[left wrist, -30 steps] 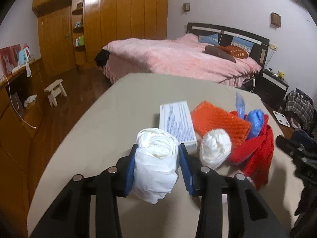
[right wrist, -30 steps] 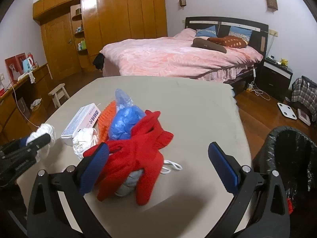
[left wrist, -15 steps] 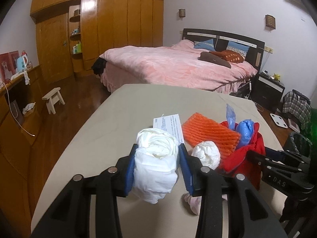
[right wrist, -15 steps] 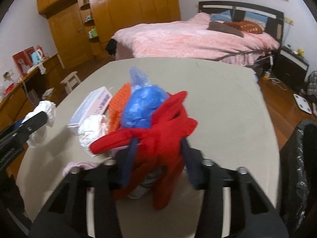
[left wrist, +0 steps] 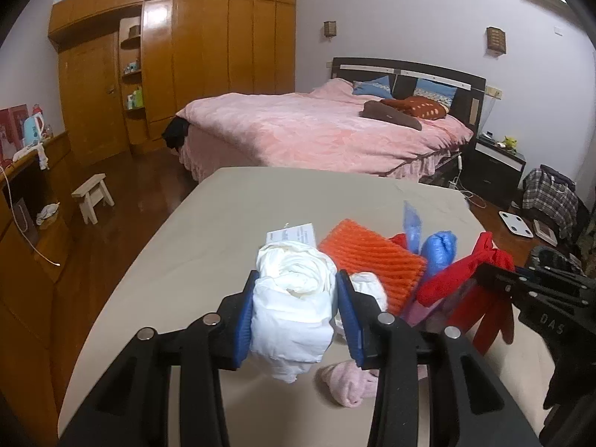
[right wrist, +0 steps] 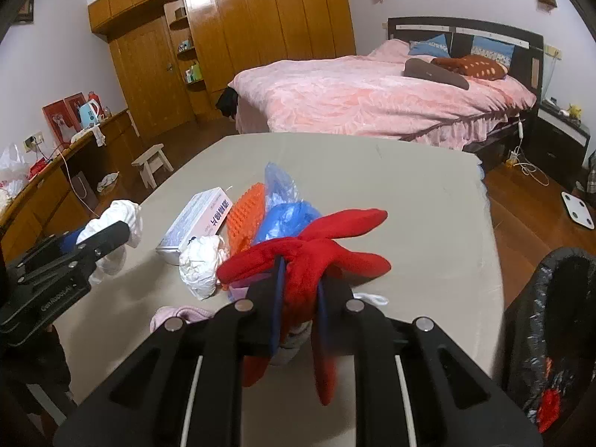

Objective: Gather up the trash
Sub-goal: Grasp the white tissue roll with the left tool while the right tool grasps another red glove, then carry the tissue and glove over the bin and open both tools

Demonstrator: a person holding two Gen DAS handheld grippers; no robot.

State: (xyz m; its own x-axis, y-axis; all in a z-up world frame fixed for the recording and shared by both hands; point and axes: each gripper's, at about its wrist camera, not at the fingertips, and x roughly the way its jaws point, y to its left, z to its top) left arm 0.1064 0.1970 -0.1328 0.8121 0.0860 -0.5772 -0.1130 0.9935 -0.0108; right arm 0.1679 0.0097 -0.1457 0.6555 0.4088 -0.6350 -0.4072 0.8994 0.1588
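On the table (right wrist: pixel 428 201), left claw (left wrist: pixel 296 311) gripping one white wad (left wrist: pixel 294 298), right claw (right wrist: pixel 300 298) just closed on one red glove (right wrist: pixel 309 257).

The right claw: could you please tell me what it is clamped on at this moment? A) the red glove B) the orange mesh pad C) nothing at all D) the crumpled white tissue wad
A: the right claw has just been closing and its blue pads now pinch the red glove.

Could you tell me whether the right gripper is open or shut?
Shut on the red glove: the right gripper has just closed, its blue pads pinching the fabric.
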